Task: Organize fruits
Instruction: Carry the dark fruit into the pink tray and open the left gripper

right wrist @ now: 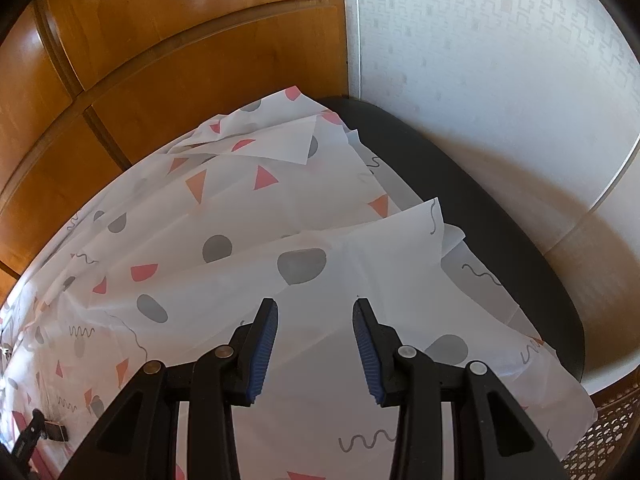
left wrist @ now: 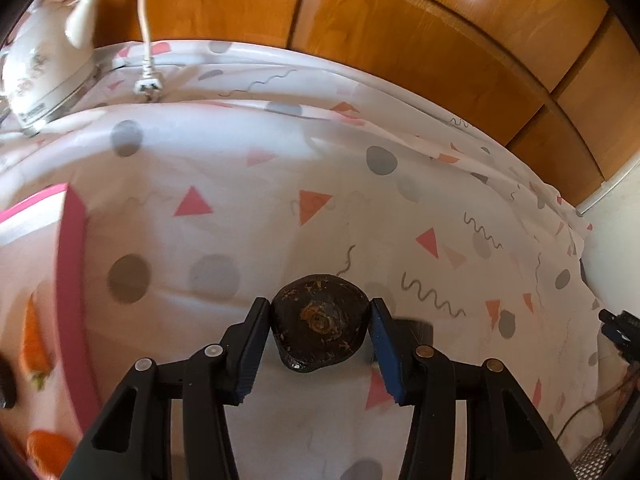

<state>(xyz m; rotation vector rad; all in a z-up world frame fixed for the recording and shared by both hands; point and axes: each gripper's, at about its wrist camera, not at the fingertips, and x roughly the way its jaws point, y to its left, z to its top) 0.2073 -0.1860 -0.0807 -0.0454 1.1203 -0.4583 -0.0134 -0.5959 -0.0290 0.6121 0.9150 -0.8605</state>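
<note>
The left claw (left wrist: 320, 322) is clenched on a dark brown, wrinkled, roundish fruit (left wrist: 319, 322), seen end-on with an orange-brown scar at its centre; both blue-padded fingers press its flanks. The fruit appears to be lifted clear of the counter (left wrist: 400, 220), which is draped in a white cloth printed with grey dots, pink and orange triangles and grey squiggles, though its height above the cloth cannot be judged.

At about eight to nine o'clock in the left wrist view sits a pink-rimmed container (left wrist: 74, 300). Blurred orange pieces (left wrist: 36, 344) with a green tip lie inside it at the frame edge; they may be produce already sorted, but the blur prevents naming them. At about ten to eleven o'clock, far back on the counter, stands a white floral-patterned electric kettle (left wrist: 44, 68) with its white cord and plug (left wrist: 147, 80) beside it, and beyond that orange-brown wooden cabinet doors (left wrist: 400, 40).

The right claw (right wrist: 315, 320) is released and empty, held over a bare stretch of the same cloth; a dark counter edge (right wrist: 460, 184) shows at about two o'clock.

My judgement: the task is partway through. One fruit is in hand and presumably bound for the pink-rimmed container; setting it down remains, and no other loose fruit is visible.
</note>
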